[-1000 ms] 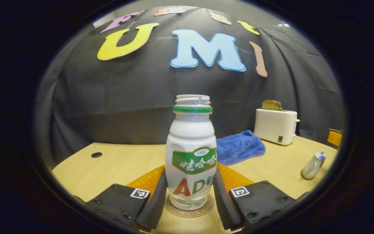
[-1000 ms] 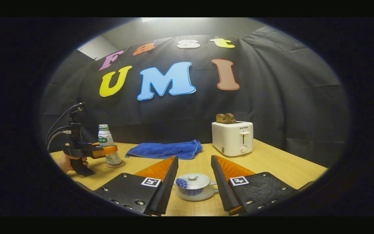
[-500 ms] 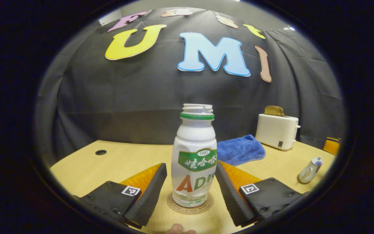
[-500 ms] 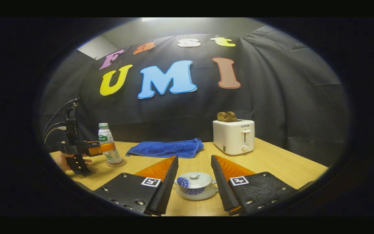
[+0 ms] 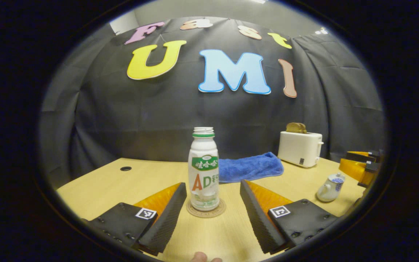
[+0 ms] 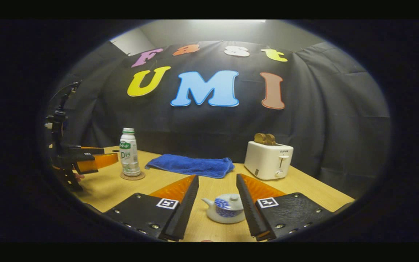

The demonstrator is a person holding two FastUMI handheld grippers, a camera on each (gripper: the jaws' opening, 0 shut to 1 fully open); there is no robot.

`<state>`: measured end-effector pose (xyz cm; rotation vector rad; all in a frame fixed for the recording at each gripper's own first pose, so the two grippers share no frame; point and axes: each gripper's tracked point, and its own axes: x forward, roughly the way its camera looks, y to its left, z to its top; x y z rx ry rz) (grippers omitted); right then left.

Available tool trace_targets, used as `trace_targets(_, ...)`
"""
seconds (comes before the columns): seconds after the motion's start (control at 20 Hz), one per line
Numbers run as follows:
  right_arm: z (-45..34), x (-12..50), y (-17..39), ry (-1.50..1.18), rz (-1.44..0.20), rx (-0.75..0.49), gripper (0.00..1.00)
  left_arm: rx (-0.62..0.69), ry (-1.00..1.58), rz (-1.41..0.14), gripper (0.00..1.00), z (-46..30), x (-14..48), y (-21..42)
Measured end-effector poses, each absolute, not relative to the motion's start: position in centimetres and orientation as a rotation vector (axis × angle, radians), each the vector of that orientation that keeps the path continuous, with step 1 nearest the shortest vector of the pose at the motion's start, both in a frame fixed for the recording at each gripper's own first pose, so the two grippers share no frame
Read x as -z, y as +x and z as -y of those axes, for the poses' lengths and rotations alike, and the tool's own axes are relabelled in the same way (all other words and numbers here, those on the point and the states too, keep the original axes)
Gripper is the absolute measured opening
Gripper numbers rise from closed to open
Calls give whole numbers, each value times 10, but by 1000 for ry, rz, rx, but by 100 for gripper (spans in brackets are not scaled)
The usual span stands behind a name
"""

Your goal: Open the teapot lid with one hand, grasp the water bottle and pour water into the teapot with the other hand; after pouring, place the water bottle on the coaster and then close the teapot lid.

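White bottle (image 5: 203,171), green neck band; blue towel (image 5: 250,167); white teapot (image 6: 226,208), blue pattern.

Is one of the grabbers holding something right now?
No, nothing is held. The left gripper is open, apart from the water bottle on its coaster. The right gripper is open around the teapot.

- One water bottle (image 5: 203,169), without a cap, standing upright.
- One round coaster (image 5: 206,211), under the bottle.
- One small teapot (image 6: 226,208), with one lid (image 6: 233,198) on it.
- One blue towel (image 6: 190,165), lying flat.
- One white toaster (image 6: 268,160), with two slices of bread (image 6: 264,138) in its slots.
- One wooden counter (image 5: 107,183) carrying all of these, with one round hole (image 5: 125,169) in it.
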<state>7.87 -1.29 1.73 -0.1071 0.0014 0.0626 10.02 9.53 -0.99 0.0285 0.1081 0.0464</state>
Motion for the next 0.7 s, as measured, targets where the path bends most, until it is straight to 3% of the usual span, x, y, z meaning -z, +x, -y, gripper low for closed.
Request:
trace_targets(0.05, 2, -14, 71, -86, -19, -72, 64, -42, 28, -105, 90, -85, 10, 87)
trace_targets(0.15, -17, -3, 52, -14, -51, -83, 64, -46, 38, -96, 100, -67, 12, 63)
trace_targets(0.45, -44, 26, 5, -8, -55, -37, 64, -82, 50, -81, 97, -45, 27, 1)
trace_targets(0.65, -44, 20, -8, -13, 1, -16, 64, -127, 64, -34, 100, -44, 20, -24)
trace_targets(0.7, -47, 20, -8, -13, 4, -32, 64, -125, 63, -34, 95, -42, 19, -24)
